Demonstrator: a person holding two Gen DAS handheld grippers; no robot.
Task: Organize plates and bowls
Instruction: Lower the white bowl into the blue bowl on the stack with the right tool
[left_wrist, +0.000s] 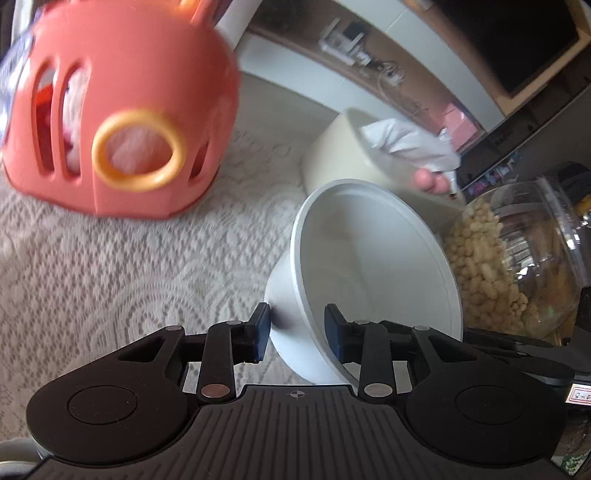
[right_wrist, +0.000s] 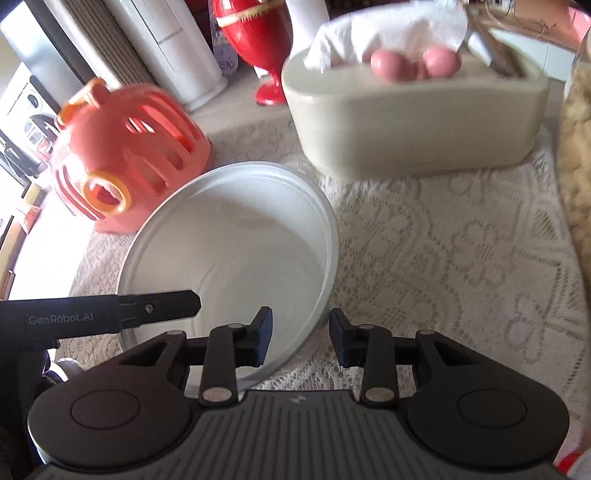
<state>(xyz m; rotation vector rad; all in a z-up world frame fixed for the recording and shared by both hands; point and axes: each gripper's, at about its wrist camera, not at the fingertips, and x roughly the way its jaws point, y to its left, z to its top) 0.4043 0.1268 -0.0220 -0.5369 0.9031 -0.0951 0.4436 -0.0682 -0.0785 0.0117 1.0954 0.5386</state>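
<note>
left hand-held gripper (left_wrist: 297, 334): pads straddle the wall of the white bowl (left_wrist: 369, 273), one inside, one outside, clamped on the rim so the bowl tips up off the lace cloth (left_wrist: 129, 277)
right hand-held gripper (right_wrist: 301, 338): pads either side of the same bowl's rim (right_wrist: 236, 236), a gap showing, looks open and only steadying
bowl: on the desk between both grippers, empty, probably being lifted for stacking
glass jar (left_wrist: 517, 266): just beside the bowl, full of pale puffed snacks
cream tissue box (right_wrist: 413, 118): white tissue poking out, pink balls on top
pink slotted holder (right_wrist: 129, 155): near the bowl, contents unclear
</note>
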